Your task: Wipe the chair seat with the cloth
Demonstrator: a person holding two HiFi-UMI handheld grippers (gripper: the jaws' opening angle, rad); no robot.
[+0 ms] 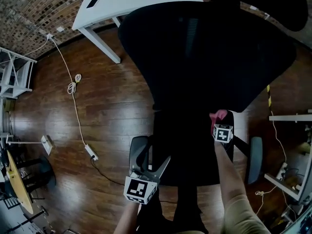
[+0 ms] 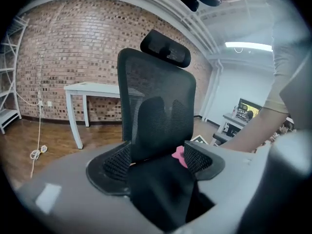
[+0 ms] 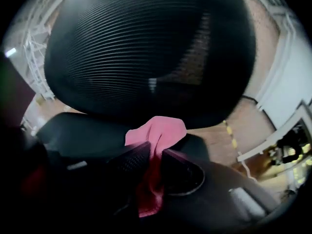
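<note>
1 black mesh office chair (image 1: pixel 209 48) fills the upper middle of the head view, with its dark seat (image 1: pixel 187 150) below the backrest in the lower centre. The seat looks firm and padded, so it should take wiping pressure without giving much.

Over the seat's back right corner, just right of the frame's centre, is the pink cloth (image 1: pixel 218 116). It is small, soft, light and limp, and likely to bunch or slip unless pinched through a gathered fold, which is where it is taken now.

The right gripper (image 1: pixel 223 130) is clenched on that cloth. Its jaws are nearly together, with the fabric squeezed between them and a loose flap standing out beyond the tips toward the backrest.

The left gripper (image 1: pixel 146 172) is at the lower left of the seat, near an armrest (image 1: pixel 139 152). Its jaws are wide apart and seem to grip nothing, though the dark seat beyond them makes contact hard to judge.
</note>
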